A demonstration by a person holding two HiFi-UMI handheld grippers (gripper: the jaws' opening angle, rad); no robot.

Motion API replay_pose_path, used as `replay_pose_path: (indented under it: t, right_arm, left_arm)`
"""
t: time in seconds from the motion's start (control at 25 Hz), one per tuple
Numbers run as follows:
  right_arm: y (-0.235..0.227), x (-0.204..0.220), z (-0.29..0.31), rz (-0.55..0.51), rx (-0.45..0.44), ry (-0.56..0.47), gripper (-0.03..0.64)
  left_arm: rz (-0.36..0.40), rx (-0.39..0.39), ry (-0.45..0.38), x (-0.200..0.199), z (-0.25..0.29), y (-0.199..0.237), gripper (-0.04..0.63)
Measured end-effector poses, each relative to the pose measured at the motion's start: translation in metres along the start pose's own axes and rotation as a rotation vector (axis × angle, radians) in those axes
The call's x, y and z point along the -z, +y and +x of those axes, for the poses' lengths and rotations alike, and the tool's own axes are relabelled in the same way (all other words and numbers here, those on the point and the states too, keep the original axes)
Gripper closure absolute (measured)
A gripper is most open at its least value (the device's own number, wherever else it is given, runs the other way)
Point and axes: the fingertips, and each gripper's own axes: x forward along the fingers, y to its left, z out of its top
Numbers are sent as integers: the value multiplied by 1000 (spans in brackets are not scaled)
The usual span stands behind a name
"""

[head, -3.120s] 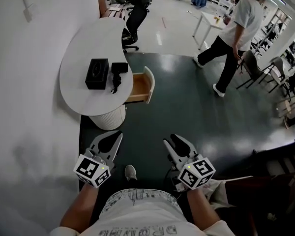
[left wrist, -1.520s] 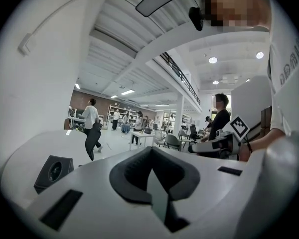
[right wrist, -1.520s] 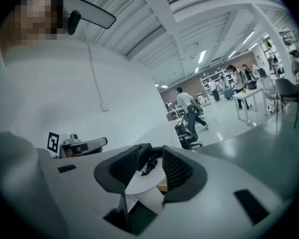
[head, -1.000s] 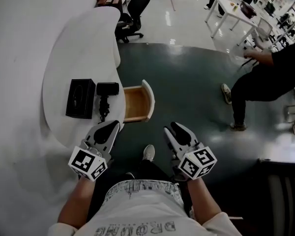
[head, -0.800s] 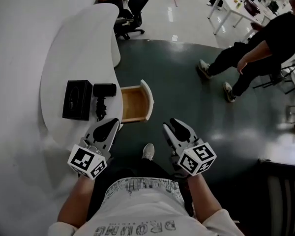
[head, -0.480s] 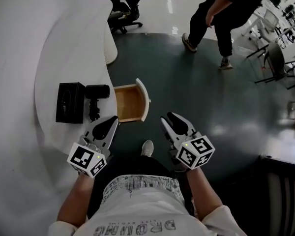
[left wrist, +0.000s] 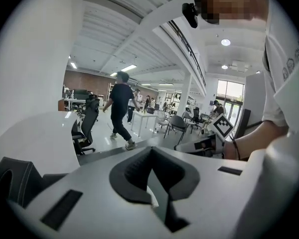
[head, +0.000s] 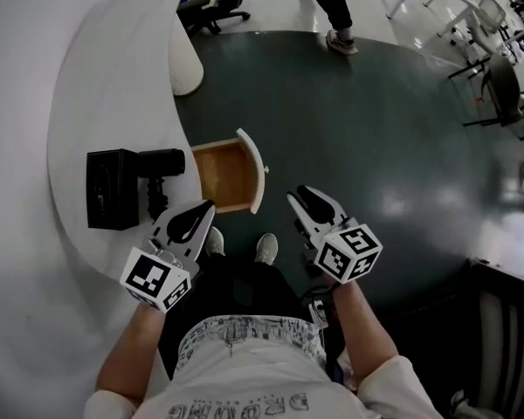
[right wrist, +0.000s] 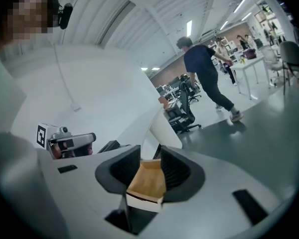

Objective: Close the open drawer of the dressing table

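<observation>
The drawer [head: 220, 175] stands pulled out of the white table [head: 113, 85], its wooden inside bare and its white front facing the dark floor [head: 375, 147]. On the tabletop just left of it lie a black box [head: 112, 190] and a black handheld device [head: 160, 166], touching or nearly so.

The left gripper [head: 205, 209] hovers over the table's edge, just below the drawer's near corner. In the left gripper view its ribbed pads [left wrist: 137, 171] meet at the tips. Nothing is between them and they touch nothing.

The right gripper [head: 299, 195] hangs over the floor, near the drawer's front but apart from it, pointing toward it. In the right gripper view its fingers [right wrist: 124, 168] stand fairly wide and are closing. The drawer shows through the gap between them, lying beyond the tips. The pads press on nothing, so this gripper is empty too.

The person's two shoes [head: 265, 249] rest on the floor between the grippers, just below the drawer. In the gripper views another person [right wrist: 207, 73] walks across the room in the background, far from the table.
</observation>
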Motion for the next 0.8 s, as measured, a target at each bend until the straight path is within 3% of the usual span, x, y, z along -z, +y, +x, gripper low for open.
replay_pose_path:
  t: [0.52,0.8]
  right_arm:
    - [-57,40,57,137,112,-6,485]
    - [-92,71,88,192,121,32,494]
  left_arm:
    - [-2,131,104,33,44,26,580]
    - [4,166,139,45,74,36,580]
